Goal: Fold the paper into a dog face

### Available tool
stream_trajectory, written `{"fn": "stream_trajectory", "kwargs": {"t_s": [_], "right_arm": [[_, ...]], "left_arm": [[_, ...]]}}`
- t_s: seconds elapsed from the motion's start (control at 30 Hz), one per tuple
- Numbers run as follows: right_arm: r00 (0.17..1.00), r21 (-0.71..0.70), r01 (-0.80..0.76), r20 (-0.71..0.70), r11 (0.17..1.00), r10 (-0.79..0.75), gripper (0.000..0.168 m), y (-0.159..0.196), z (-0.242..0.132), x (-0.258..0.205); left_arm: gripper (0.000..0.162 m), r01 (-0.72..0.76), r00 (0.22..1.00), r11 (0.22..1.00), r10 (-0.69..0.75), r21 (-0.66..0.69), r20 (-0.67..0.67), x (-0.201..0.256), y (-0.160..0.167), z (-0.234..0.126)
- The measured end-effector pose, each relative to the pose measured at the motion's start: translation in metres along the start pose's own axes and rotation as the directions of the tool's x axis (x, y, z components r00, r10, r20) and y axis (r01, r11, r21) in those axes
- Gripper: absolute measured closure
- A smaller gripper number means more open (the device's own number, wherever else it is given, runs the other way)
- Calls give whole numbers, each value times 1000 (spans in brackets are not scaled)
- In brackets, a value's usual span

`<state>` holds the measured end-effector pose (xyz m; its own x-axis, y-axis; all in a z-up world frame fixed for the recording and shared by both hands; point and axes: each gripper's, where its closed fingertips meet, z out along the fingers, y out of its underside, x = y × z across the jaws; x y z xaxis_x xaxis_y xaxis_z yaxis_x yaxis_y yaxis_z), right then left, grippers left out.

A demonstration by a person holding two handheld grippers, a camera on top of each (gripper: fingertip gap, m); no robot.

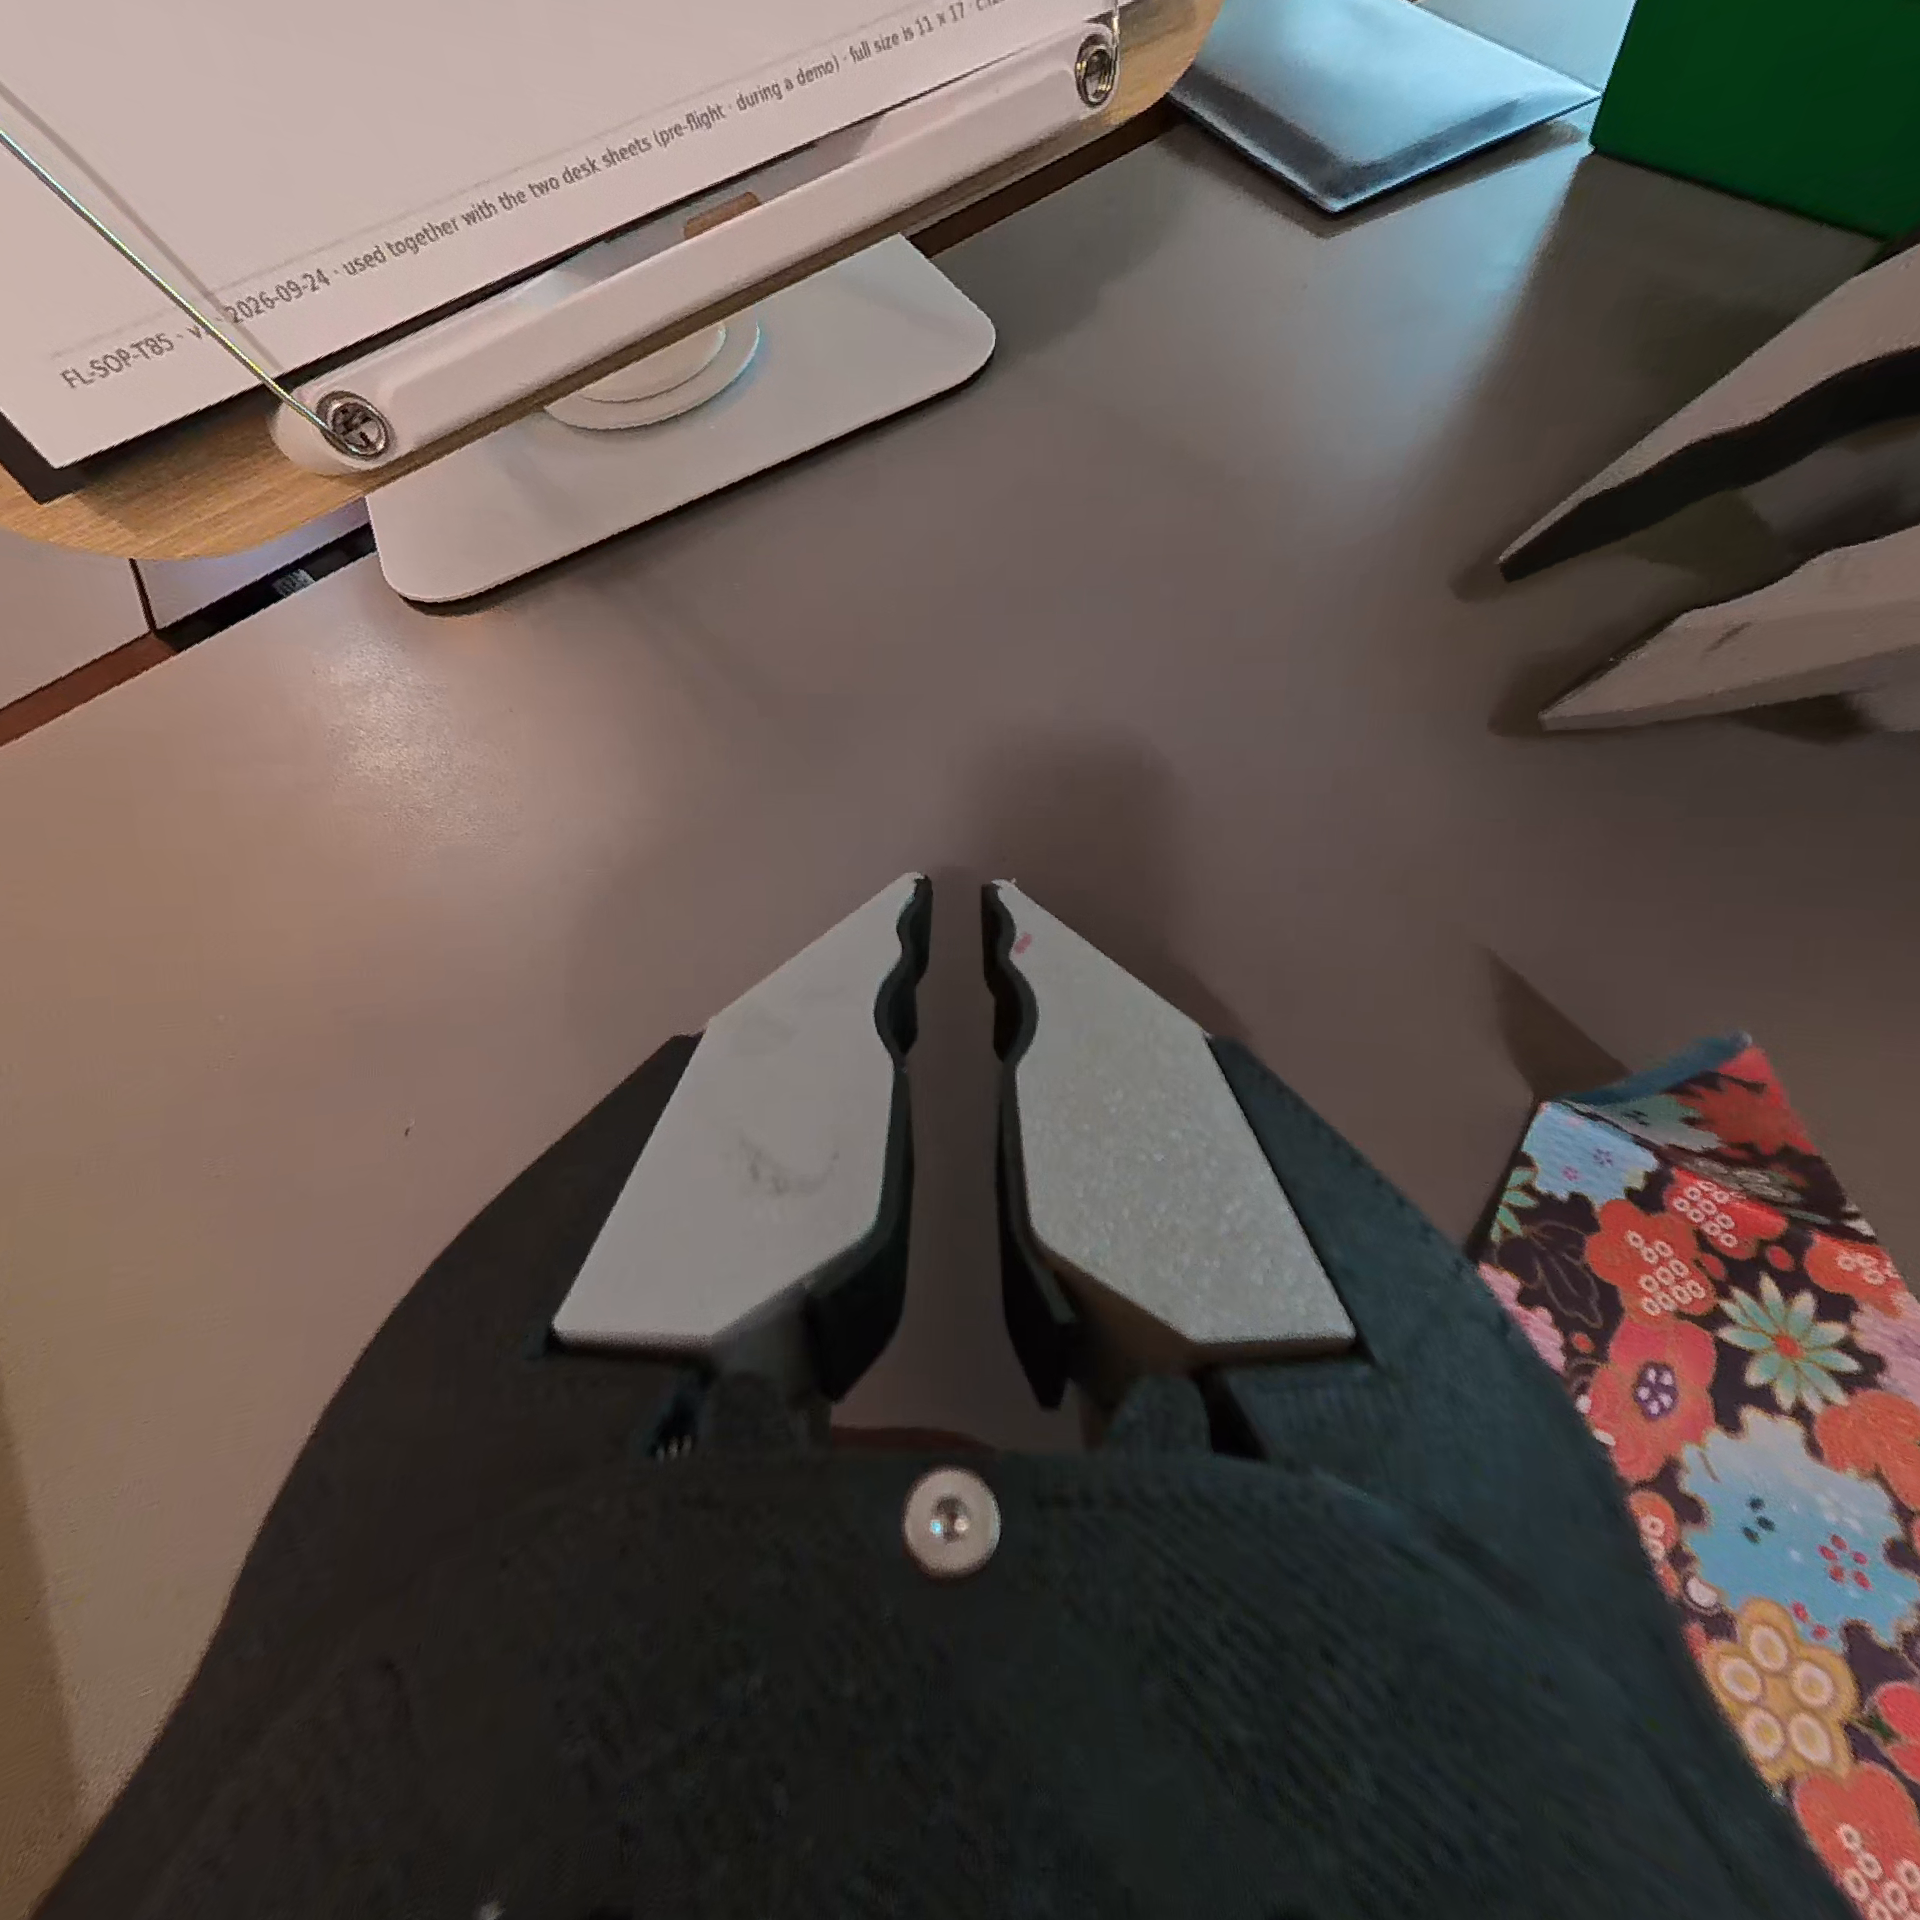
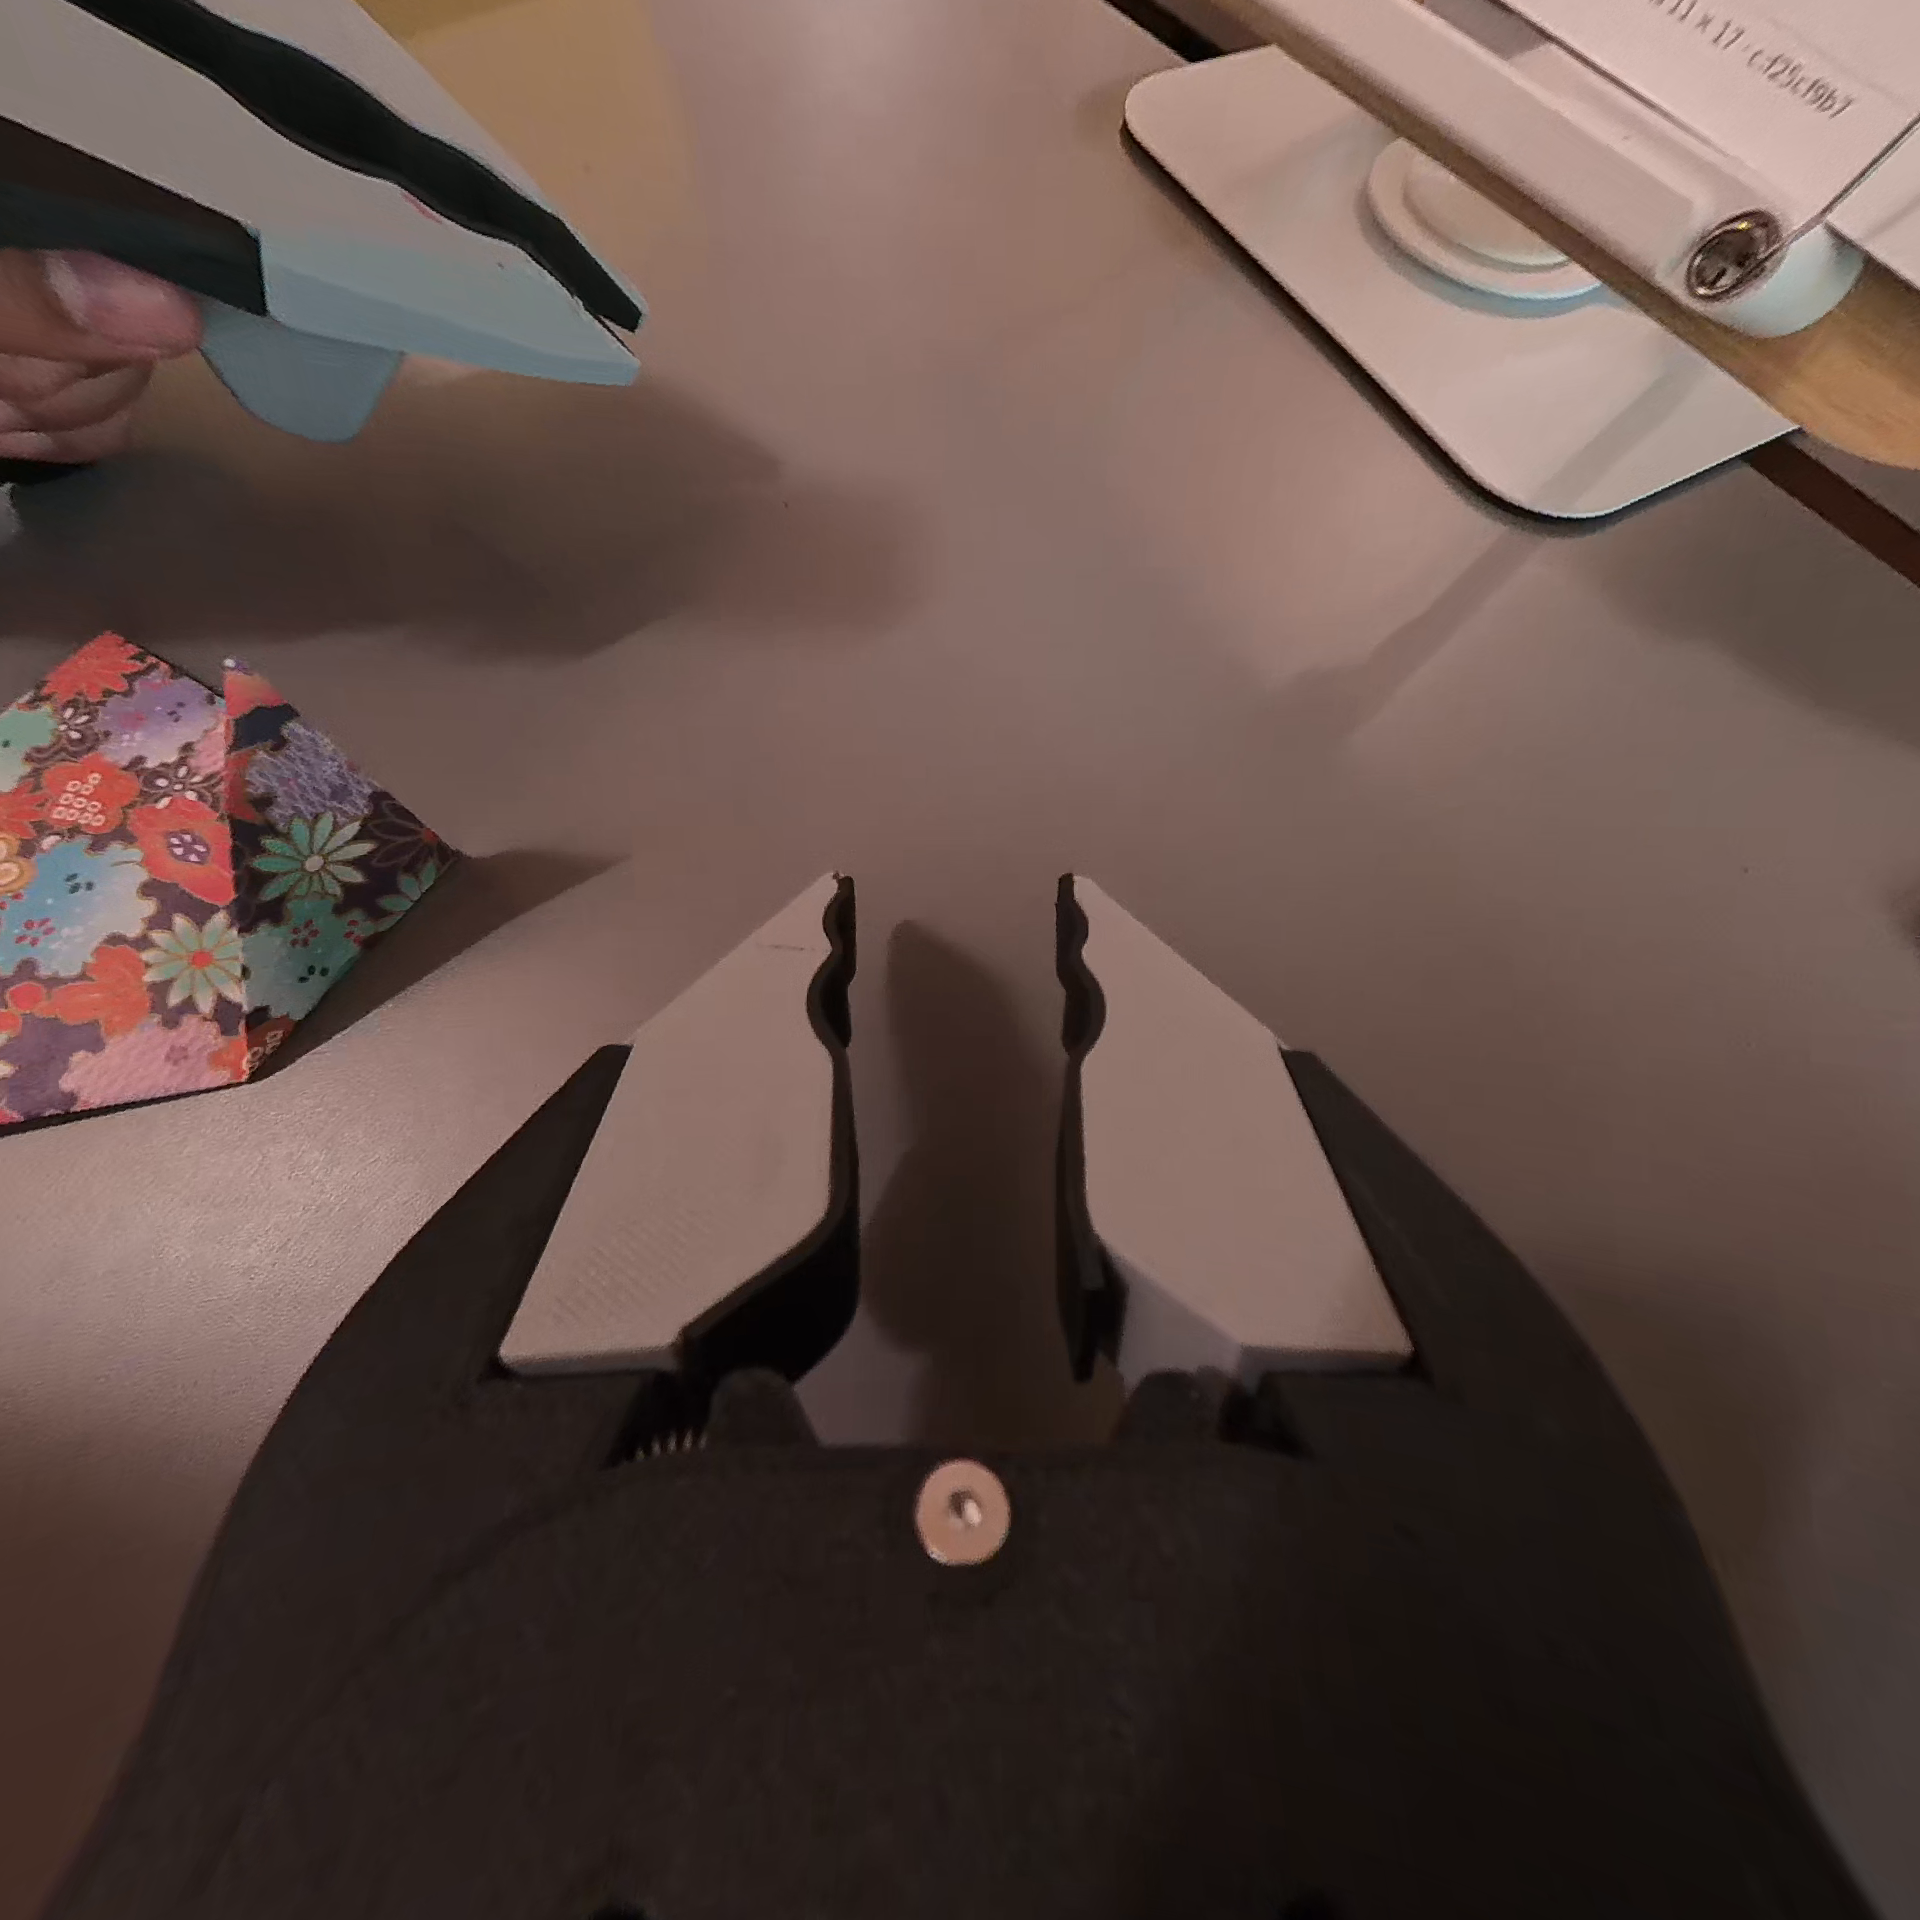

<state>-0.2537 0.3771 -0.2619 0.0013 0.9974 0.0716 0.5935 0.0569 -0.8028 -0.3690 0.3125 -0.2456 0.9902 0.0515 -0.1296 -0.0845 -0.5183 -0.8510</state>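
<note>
Lying already part-folded between them, the floral paper (image 2: 156,873) went unheld; left gripper (image 1: 956,894) nearly closed, right gripper (image 2: 956,894) spread, both empty.

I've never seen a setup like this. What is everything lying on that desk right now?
Folded paper: one, floral pattern in red, blue, purple and gold, lying on the table between the two grippers, held by neither.
Table: one, grey-brown, under everything.
Document stand: one, white base with a wooden board, at the far side of the table.
Printed sheet: one, white, resting on the stand's board.
Green box: one, at the far right corner in the left wrist view.
Grey folder-like thing: one, beside the green box; unclear what it is.
Person's hand: one, holding the left gripper.
Left gripper: one, grey fingers on a black body, narrowly open, empty.
Right gripper: one, same build, open, empty.
</note>
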Motion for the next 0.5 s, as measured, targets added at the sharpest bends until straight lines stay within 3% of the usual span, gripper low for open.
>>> {"fn": "stream_trajectory", "kwargs": {"t_s": [0.5], "right_arm": [[999, -16, 21, 32, 1000, -20, 133, -1, 6, -5]], "left_arm": [[154, 48, 999, 998, -49, -27, -22, -6, 4, 3]]}}
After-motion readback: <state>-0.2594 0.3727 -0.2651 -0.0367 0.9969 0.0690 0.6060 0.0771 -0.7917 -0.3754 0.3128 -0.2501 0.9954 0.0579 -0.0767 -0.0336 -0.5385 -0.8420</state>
